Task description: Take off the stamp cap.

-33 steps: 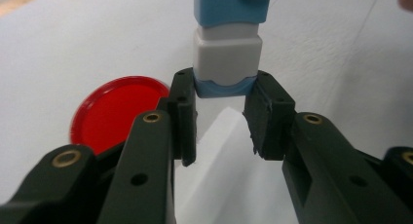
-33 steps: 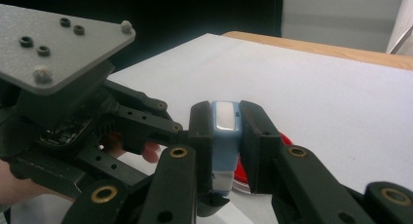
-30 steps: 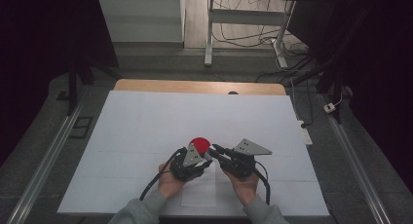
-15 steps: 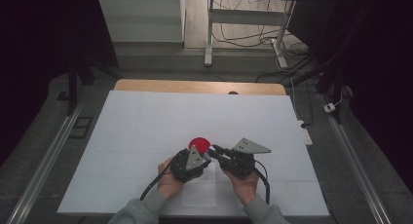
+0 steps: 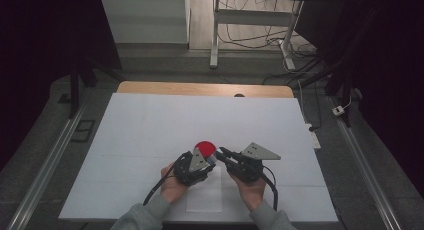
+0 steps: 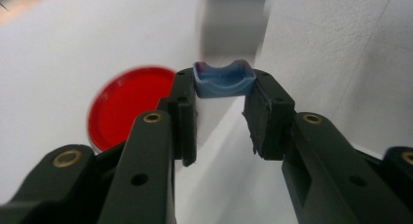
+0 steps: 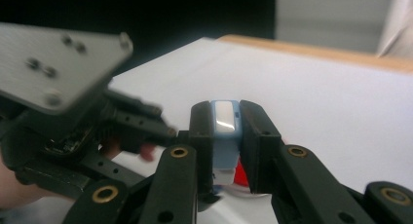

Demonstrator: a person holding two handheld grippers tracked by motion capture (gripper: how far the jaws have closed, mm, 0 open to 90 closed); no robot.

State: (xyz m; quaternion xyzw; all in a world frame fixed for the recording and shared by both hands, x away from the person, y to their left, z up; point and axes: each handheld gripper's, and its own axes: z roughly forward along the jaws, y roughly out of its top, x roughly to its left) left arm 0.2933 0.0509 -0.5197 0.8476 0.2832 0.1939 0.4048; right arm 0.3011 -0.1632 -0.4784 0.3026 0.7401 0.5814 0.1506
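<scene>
Both grippers meet over the near middle of the white table (image 5: 150,135), well back from its far wooden edge. The left gripper (image 6: 221,95) pinches one end of a small pale-blue piece (image 6: 224,79), its jaws closed onto the scooped blue end. The right gripper (image 7: 228,124) clamps the same blue-and-white piece (image 7: 225,129) by its narrow sides; here it is a slim rounded block with a glossy white face. Its long axis runs across between the two grippers. A red disc (image 5: 205,148) lies flat on the table just beyond them.
</scene>
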